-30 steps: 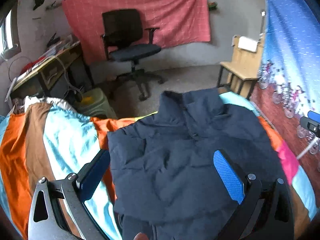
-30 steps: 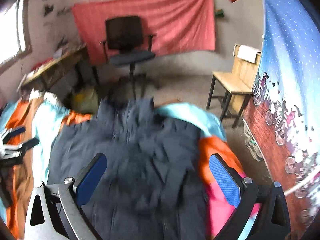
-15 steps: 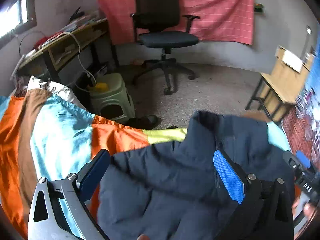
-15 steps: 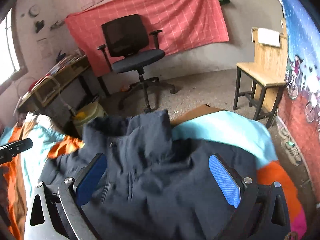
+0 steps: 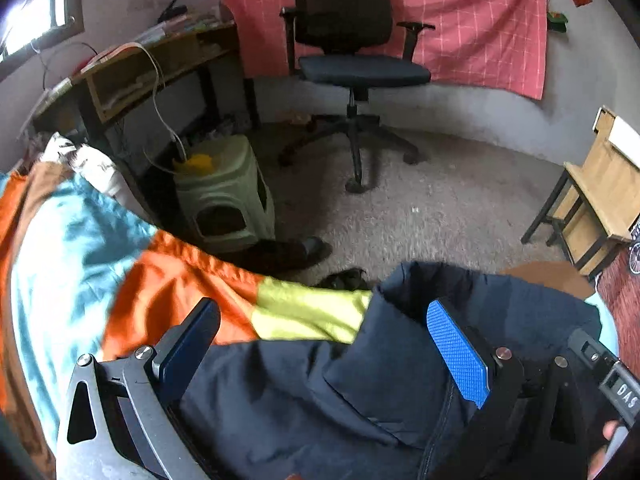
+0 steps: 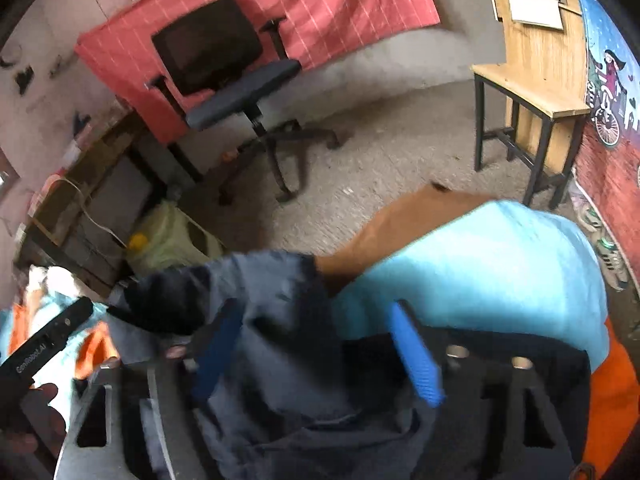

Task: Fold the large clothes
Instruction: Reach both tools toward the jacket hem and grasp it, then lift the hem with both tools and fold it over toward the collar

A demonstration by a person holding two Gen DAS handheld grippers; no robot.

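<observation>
While the dark navy padded jacket point(image 5: 360, 392) lay on the striped bedspread point(image 5: 160, 292), collar toward twelve o'clock, both the left gripper point(image 5: 320, 348) and right gripper point(image 6: 316, 352) gaped unclenched over it.

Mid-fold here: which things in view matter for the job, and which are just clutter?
Job: dark jacket, left gripper, right gripper, colourful bedspread beneath.

Lying about: office chair, green stool, wooden chair, desk, shoes.

Navy jacket point(image 5: 360, 392); orange-turquoise-yellow patchwork bedcover point(image 5: 168, 280); pink checked wall cloth point(image 5: 480, 20).
</observation>
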